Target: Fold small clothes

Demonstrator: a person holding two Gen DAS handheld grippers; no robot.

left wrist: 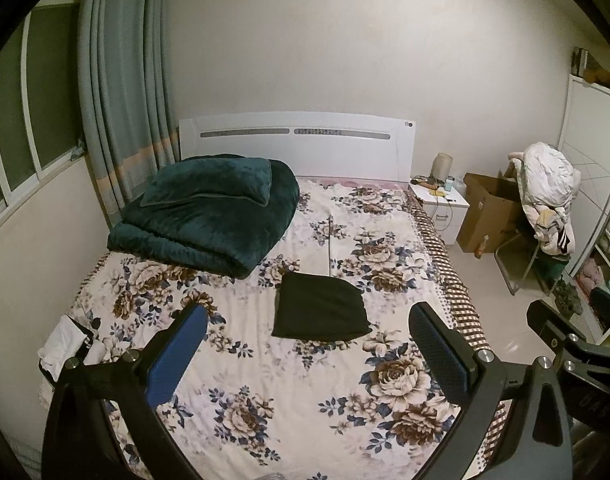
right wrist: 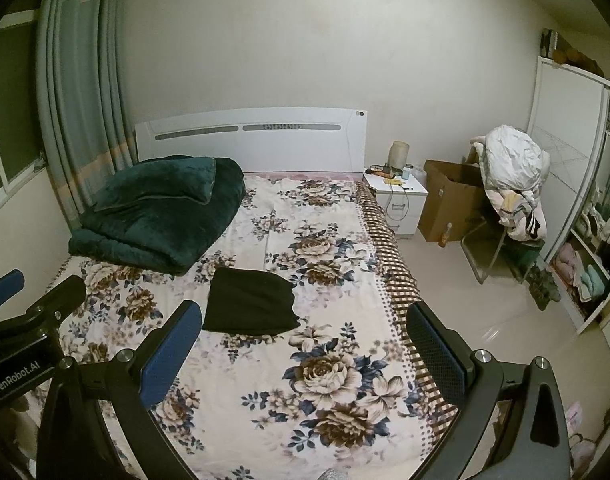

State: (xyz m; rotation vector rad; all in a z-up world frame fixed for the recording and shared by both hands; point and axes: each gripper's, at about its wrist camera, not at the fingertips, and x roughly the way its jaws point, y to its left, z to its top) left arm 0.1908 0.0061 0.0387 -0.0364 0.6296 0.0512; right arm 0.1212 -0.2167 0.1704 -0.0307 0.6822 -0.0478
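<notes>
A small black garment (left wrist: pixel 321 307) lies folded flat in the middle of the flowered bed (left wrist: pixel 265 400); it also shows in the right wrist view (right wrist: pixel 252 301). My left gripper (left wrist: pixel 309 354) is open and empty, held above the bed, nearer than the garment. My right gripper (right wrist: pixel 305 354) is open and empty, held above the bed's right side, apart from the garment. A white and black cloth (left wrist: pixel 63 344) lies at the bed's left edge.
A folded dark green blanket (left wrist: pixel 209 210) with a pillow lies at the bed's far left. A white nightstand (right wrist: pixel 397 200), a cardboard box (right wrist: pixel 449 204) and a chair piled with clothes (right wrist: pixel 513 184) stand to the right. A wardrobe (right wrist: pixel 585 208) is at far right.
</notes>
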